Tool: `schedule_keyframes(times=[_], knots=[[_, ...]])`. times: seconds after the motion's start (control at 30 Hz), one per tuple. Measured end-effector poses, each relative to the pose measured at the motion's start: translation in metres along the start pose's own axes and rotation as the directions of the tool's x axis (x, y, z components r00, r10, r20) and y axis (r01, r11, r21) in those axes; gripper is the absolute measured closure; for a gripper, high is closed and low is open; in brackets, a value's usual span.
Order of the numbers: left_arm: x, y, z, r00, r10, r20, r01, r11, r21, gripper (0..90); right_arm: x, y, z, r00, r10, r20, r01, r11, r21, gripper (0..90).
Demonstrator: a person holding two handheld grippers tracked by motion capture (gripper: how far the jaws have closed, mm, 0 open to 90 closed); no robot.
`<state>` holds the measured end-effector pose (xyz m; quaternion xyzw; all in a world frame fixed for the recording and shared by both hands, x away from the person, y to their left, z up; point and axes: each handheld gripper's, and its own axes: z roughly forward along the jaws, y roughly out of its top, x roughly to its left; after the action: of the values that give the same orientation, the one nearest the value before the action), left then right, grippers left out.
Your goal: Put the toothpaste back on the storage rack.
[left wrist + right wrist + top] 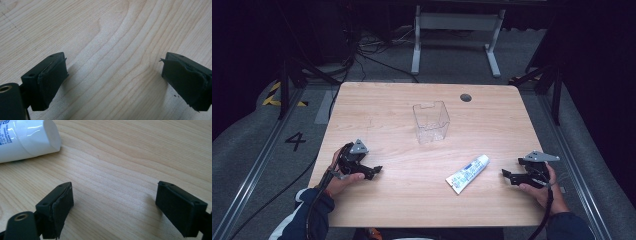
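A white tube with blue print (468, 173) lies on the wooden table (392, 100), right of centre near the front. A clear plastic cup-like container (431, 122) stands upright mid-table. My left gripper (376, 171) rests low at the front left, jaws open over bare wood (113, 75). My right gripper (507, 176) sits at the front right, a short way right of the tube, jaws open and empty (115, 202). In the right gripper view the tube's white cap (40, 137) lies at the top left, beyond the jaws.
A dark round hole (466, 97) sits near the table's far right corner. Beyond the table are a white desk frame (457, 35), cables on the floor and black stands at both sides.
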<state>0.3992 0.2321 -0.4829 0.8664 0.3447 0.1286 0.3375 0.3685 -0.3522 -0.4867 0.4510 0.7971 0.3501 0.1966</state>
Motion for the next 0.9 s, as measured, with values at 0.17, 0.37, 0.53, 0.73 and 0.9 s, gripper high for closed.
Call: schedule_keyframes(times=[0.17, 0.37, 0.53, 0.73, 0.9], knots=[[0.000, 0.000, 0.000, 1.0000, -0.001, -0.001, 0.001, 1.0000, -0.001, 6.5, 0.000, 0.000, 0.000, 1.0000, -0.004, -0.005, 0.004, 1.000, 0.001, 15.1], [-0.001, -0.001, 0.000, 1.0000, -0.007, -0.004, 0.007, 1.0000, -0.002, 6.5, -0.001, 0.002, -0.001, 0.9995, -0.025, -0.020, 0.026, 0.999, 0.020, 14.9], [0.000, -0.001, -0.001, 0.9999, -0.003, -0.011, 0.003, 1.0000, 0.000, 6.5, 0.006, 0.010, -0.003, 0.9913, -0.128, -0.029, 0.130, 0.989, 0.067, 16.7], [0.000, -0.001, -0.001, 0.9999, -0.003, -0.012, 0.003, 1.0000, 0.000, 6.5, 0.014, 0.016, -0.007, 0.9781, -0.200, -0.058, 0.204, 0.976, 0.080, 18.1], [0.000, -0.001, -0.001, 0.9999, -0.004, -0.012, 0.004, 1.0000, 0.000, 6.5, 0.025, 0.029, -0.016, 0.9525, -0.287, -0.102, 0.293, 0.955, 0.047, 17.4]])
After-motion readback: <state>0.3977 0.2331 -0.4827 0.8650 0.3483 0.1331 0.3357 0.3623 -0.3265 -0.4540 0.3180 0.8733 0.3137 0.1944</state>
